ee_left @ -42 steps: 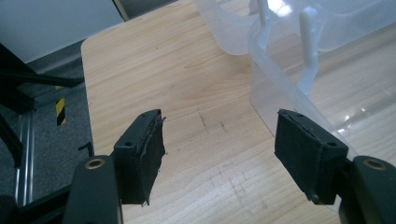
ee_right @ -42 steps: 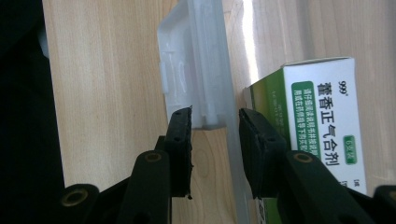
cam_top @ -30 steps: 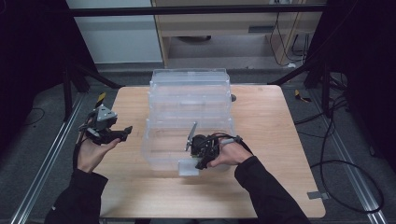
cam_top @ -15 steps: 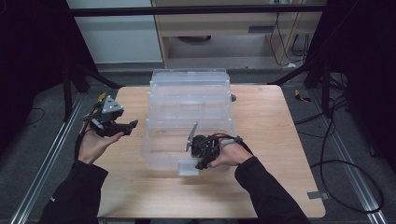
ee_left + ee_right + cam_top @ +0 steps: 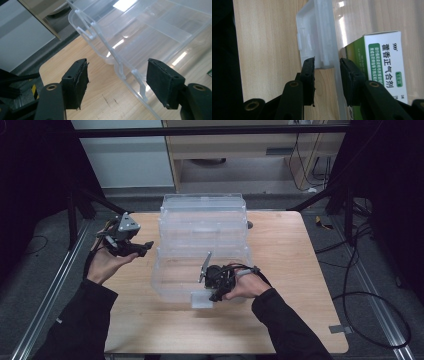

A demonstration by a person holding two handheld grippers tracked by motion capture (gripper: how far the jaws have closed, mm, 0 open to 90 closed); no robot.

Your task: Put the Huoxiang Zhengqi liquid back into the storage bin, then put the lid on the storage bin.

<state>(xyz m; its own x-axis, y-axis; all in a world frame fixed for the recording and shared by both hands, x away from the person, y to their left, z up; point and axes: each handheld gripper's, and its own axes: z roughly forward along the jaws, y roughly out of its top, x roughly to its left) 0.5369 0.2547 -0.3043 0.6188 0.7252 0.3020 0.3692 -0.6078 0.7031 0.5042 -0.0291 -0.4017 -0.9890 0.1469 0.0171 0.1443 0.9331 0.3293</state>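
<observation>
Right gripper (image 5: 327, 75) jaws are straddling the latch (image 5: 317, 37) on the clear box (image 5: 200, 250) at the table's (image 5: 300, 320) near edge, not visibly pinching; left gripper (image 5: 120, 82) is hovering open. We're risking cracking the thin latch.

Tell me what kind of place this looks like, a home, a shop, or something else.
Probably a lab or recording workspace, not a home. A bare wooden table stands between metal floor rails, black curtains hang at both sides, and loose cables trail across the grey floor. A plain cabinet stands behind.
</observation>
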